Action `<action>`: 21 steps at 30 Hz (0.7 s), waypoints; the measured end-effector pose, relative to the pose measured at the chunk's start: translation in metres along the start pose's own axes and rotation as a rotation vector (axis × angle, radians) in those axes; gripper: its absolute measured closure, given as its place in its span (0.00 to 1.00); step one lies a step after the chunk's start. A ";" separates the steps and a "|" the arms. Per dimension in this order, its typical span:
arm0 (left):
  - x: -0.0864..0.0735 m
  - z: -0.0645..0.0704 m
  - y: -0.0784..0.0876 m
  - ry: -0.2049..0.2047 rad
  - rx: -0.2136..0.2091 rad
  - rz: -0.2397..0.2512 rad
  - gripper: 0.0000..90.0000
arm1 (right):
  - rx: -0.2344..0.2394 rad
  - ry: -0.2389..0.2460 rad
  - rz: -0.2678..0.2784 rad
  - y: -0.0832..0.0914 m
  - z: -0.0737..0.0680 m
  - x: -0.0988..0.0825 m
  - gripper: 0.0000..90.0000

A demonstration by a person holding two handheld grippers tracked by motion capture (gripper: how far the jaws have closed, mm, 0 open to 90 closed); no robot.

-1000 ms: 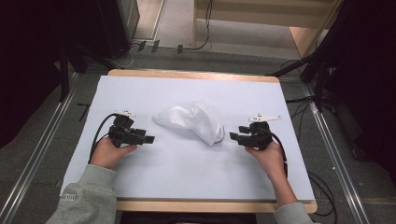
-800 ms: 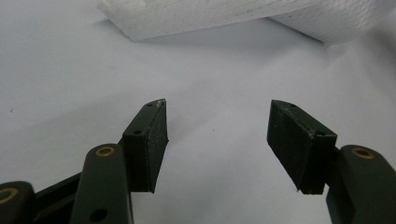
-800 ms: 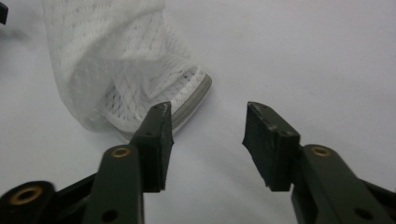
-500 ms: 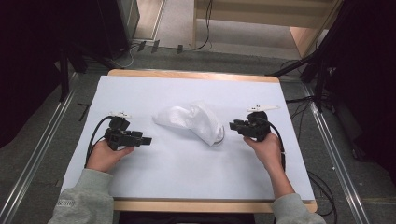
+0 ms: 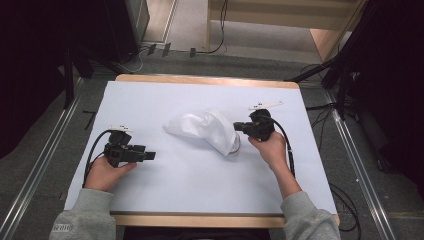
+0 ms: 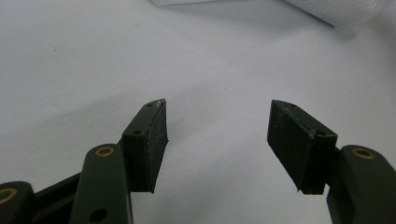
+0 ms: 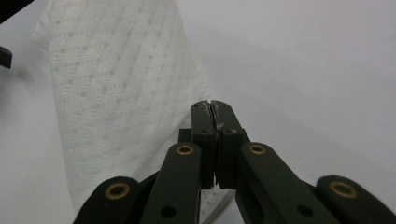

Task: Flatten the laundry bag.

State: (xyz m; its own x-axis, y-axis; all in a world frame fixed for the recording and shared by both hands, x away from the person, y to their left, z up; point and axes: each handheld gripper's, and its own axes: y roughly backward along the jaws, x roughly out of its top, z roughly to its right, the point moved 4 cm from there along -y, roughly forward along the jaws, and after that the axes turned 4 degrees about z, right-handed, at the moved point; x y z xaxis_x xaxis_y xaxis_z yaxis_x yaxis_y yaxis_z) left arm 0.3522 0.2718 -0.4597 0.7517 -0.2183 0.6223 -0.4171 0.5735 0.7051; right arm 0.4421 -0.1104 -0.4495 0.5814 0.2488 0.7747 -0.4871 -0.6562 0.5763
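No text, label, brand or number can be read anywhere. A small patch on the grey sleeve cuff (image 5: pixel 62 228), at the lower left of the high view, bears marks too small and blurred to make out.

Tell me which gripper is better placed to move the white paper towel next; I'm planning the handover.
Right. The right gripper is at the paper towel's edge, jaws just closed, seemingly pinching it. The left gripper is open over the bare table, apart from the towel.
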 end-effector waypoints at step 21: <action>0.011 -0.003 0.000 -0.010 -0.016 0.034 0.44 | 0.120 0.119 -0.047 -0.006 -0.064 -0.022 1.00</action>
State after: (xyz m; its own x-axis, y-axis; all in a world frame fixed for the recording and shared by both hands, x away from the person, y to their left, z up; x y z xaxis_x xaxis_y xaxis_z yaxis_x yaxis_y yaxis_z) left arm 0.3620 0.2723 -0.4542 0.7322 -0.2067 0.6490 -0.4337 0.5932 0.6782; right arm 0.3907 -0.0662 -0.4530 0.5169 0.3593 0.7770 -0.3759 -0.7201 0.5832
